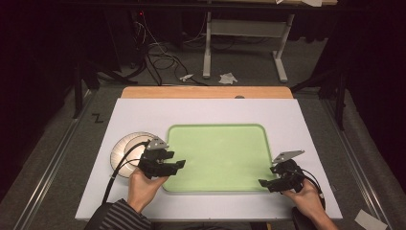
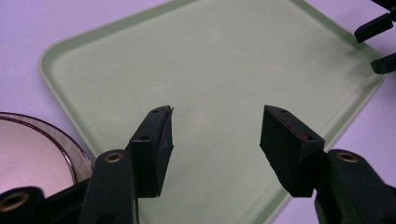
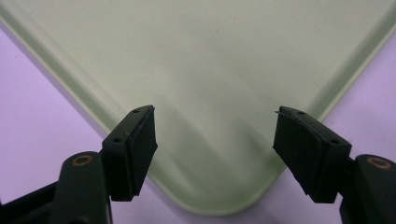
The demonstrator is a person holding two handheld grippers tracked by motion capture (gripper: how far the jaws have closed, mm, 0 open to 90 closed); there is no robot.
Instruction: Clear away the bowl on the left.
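My left gripper (image 1: 178, 164) over green tray (image 1: 225, 132), near its 7 o'clock corner, jaws wide apart, nothing between them. My right gripper (image 1: 263, 184) over tray's 5 o'clock corner, jaws spread wide too, empty. Tray bare, flat at centre of white table (image 1: 143, 112). Bowl (image 1: 120, 146) on table just beside tray's 9 o'clock side, touching neither gripper. In left gripper view, bowl rim (image 2: 70, 144) at 8 o'clock.
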